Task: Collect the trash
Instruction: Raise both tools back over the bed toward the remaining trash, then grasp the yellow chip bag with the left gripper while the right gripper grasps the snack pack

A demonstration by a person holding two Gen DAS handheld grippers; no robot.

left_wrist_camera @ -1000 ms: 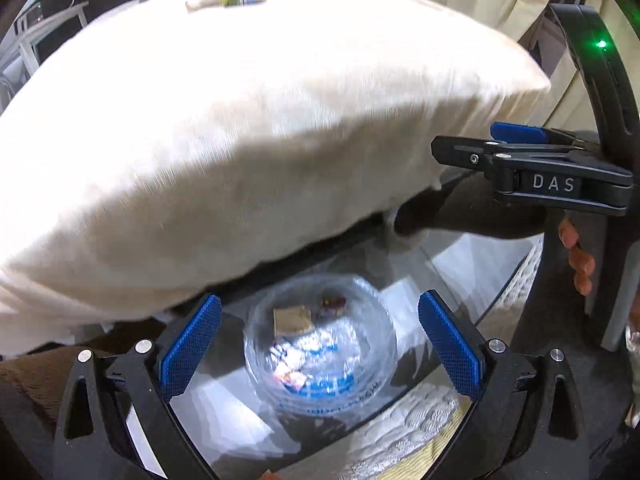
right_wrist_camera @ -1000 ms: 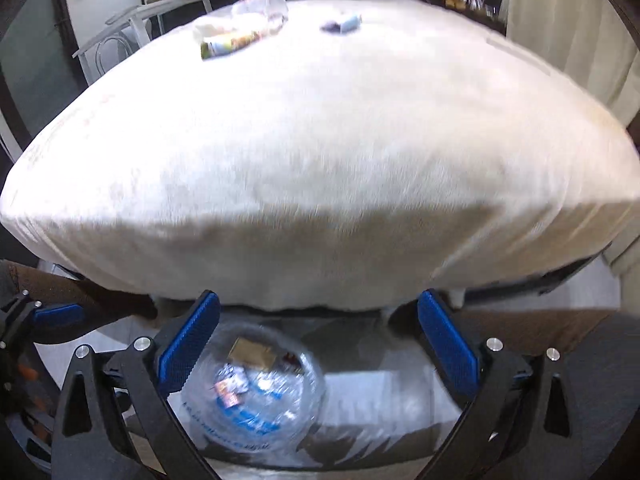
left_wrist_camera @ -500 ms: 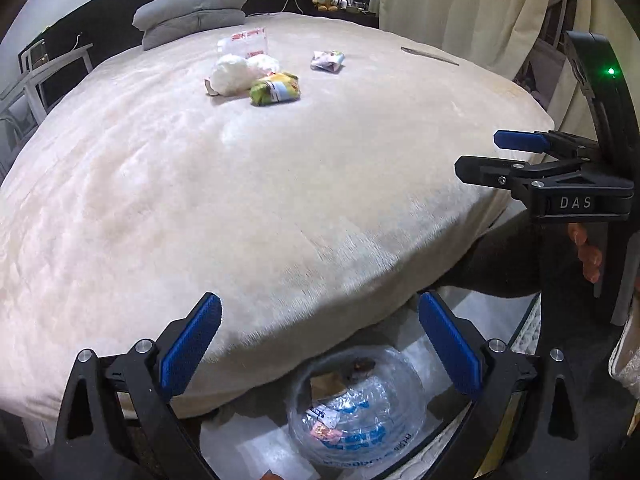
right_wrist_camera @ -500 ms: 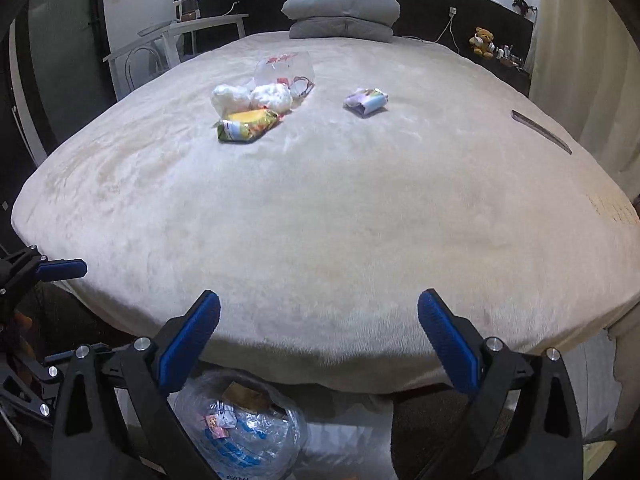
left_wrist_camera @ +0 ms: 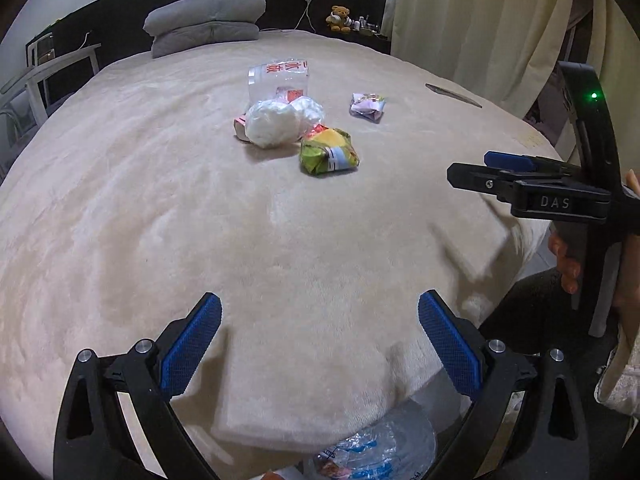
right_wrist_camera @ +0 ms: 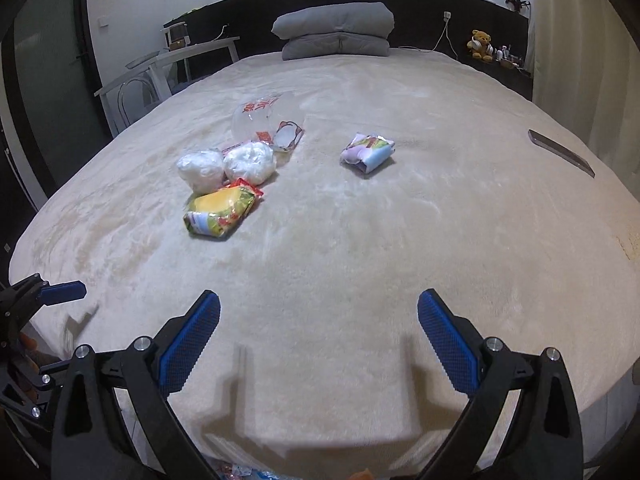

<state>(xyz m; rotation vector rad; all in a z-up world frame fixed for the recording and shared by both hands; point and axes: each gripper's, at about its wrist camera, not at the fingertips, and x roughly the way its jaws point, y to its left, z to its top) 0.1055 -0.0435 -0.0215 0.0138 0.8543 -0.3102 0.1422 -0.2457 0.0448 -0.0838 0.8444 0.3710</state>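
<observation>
Trash lies in the middle of a cream bed: a yellow-green snack packet, two white crumpled bags, a clear printed wrapper and a small pastel packet. My left gripper is open and empty over the bed's near edge. My right gripper is open and empty too; it shows side-on in the left wrist view. A clear trash bag with wrappers sits below the bed edge.
Grey folded pillows lie at the headboard. A flat dark object lies on the bed's right side. A white chair stands at the left, curtains at the right, a teddy bear on the far shelf.
Both grippers have risen from down by the trash bag to above the bed's edge. The bed top and the trash have come into full view. Both stay open.
</observation>
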